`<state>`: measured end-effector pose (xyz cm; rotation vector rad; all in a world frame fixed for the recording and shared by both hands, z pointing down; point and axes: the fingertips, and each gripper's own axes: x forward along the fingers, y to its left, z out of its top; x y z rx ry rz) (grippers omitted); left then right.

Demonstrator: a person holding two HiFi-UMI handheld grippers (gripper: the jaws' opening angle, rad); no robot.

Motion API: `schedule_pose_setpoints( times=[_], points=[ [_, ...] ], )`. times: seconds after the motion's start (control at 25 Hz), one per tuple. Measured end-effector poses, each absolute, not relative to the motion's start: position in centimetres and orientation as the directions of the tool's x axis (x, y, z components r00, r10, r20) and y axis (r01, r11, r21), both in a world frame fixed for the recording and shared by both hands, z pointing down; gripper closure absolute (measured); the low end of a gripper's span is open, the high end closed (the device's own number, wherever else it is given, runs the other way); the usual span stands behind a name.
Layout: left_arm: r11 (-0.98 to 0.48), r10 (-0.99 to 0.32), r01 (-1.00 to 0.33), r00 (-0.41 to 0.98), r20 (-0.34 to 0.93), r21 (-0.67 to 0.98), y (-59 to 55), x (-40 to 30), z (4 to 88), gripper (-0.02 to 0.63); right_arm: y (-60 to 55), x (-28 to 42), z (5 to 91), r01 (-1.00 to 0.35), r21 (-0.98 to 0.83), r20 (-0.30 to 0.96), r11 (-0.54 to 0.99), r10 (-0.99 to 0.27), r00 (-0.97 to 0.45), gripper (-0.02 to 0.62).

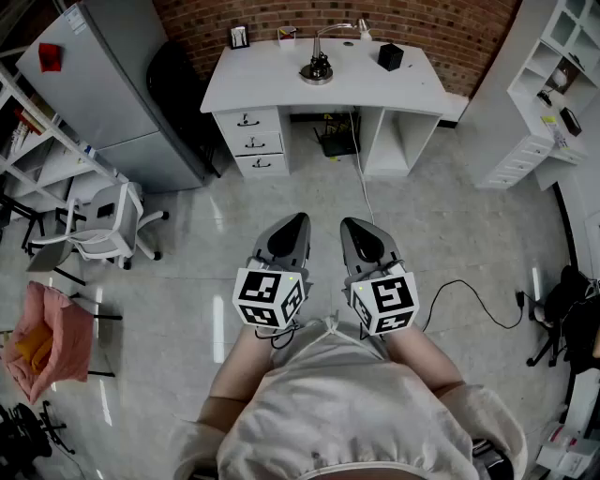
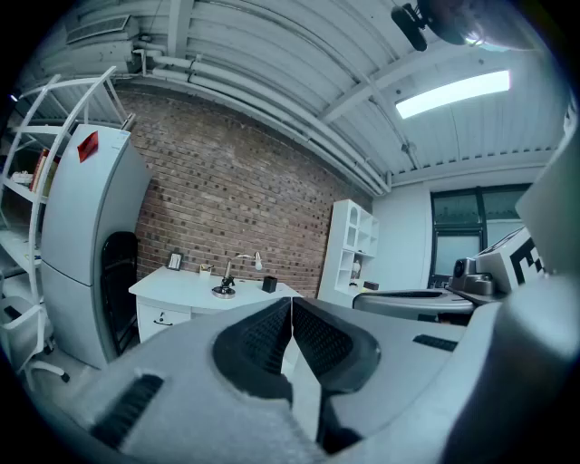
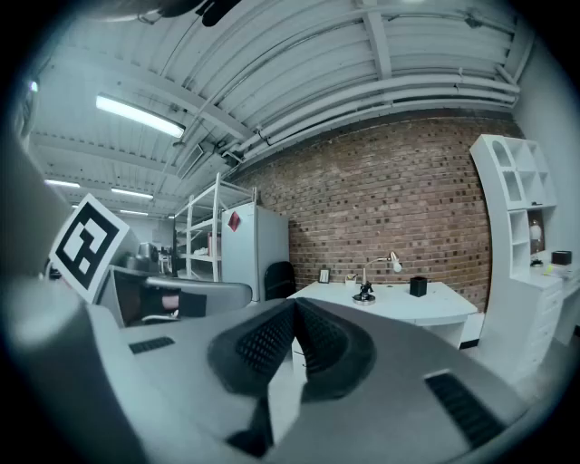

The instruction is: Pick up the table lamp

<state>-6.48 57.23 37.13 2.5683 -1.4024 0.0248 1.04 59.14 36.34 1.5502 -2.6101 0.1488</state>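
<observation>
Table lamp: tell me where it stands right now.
In the head view the table lamp stands near the middle of the white desk by the brick wall, with a black box to its right.

"What sort of place is this?"

"An office or workroom: a white desk (image 1: 272, 84) with drawers and a table lamp (image 1: 318, 67) against a brick wall (image 1: 450, 23), a swivel chair (image 1: 103, 225), white shelving (image 1: 553, 84), and a ceiling strip light (image 2: 453, 92)."
</observation>
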Motion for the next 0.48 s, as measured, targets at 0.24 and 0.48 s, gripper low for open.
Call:
schedule_pose_setpoints(
  times=[0.24, 0.48],
  points=[
    [-0.543, -0.816, -0.818, 0.567, 0.112, 0.190, 57.2, -7.1, 37.5, 0.586, 58.9, 0.0, 36.8, -0.880, -0.030, 0.143, 0.474, -0.869, -0.473, 0.569],
    [-0.546, -0.815, -0.818, 0.569, 0.113, 0.183, 56.7, -8.1, 37.9, 0.586, 58.4, -0.7, 37.1, -0.889, -0.045, 0.139, 0.457, -0.878, -0.458, 0.569]
  ],
)
